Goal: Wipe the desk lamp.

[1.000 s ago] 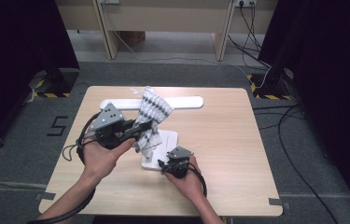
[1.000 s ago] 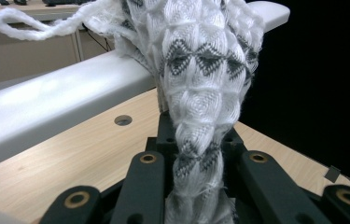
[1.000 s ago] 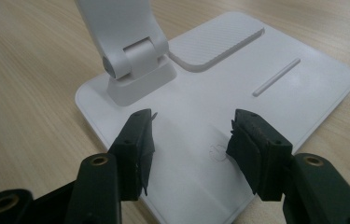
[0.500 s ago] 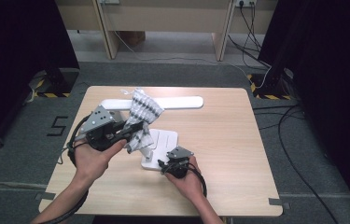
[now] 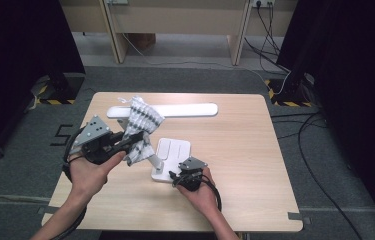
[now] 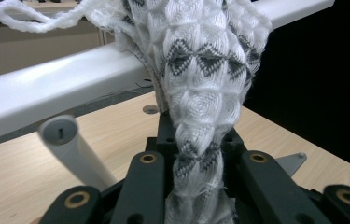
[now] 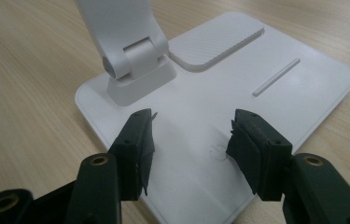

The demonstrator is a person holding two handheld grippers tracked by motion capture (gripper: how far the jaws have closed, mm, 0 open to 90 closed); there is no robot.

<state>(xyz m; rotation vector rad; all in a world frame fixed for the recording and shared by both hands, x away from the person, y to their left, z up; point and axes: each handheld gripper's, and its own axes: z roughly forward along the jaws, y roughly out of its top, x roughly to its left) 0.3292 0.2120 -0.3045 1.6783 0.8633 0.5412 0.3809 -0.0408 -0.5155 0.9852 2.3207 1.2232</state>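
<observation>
The left claw [image 5: 137,140] is clamped on a white-and-grey knitted cloth [image 5: 140,122], draped over the lamp's long white head [image 5: 185,110] at the desk's [image 5: 245,150] far left. The right claw [image 7: 189,140] stands open, empty, pressing its jaw tips on the lamp base [image 7: 275,88] near the middle.

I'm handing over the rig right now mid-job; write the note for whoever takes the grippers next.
Left gripper: shut on the knitted cloth, which drapes over the lamp head.
Right gripper: open, jaws standing over the near edge of the lamp base, nothing between them; it looks placed to steady the base.
Things: the white desk lamp stands on the table, its arm rising from the hinge on the base.
Done: cloth gripped and against the lamp head.
Left: probably carry on wiping along the head; the far end, to the right in the high view, is uncovered.
</observation>
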